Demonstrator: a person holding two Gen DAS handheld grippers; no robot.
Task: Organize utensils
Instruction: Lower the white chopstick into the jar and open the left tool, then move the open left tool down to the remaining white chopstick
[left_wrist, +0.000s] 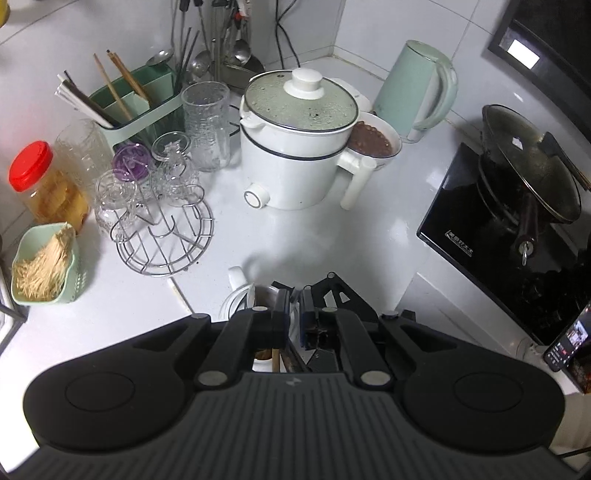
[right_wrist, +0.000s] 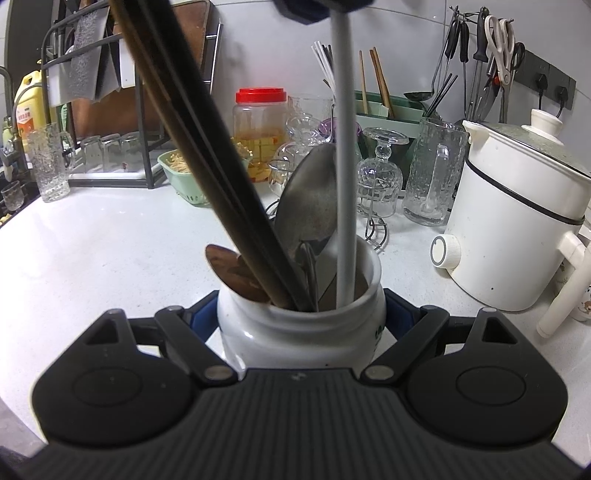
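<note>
White jar (right_wrist: 301, 325) sits at six o'clock on the surface, clamped in my right gripper (right_wrist: 301, 314). My left gripper (left_wrist: 294, 314), pinched on the grey stick (right_wrist: 345, 206) (twelve o'clock), should lift straight up, clearing the spoons (right_wrist: 308, 210).

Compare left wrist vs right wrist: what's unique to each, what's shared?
Left wrist only: wok on the black cooktop, mint kettle, phone.
Right wrist only: right gripper clamped on the white jar of utensils, oil bottle, scissors.
Both: white cooker, red-lidded jar, green caddy.
</note>
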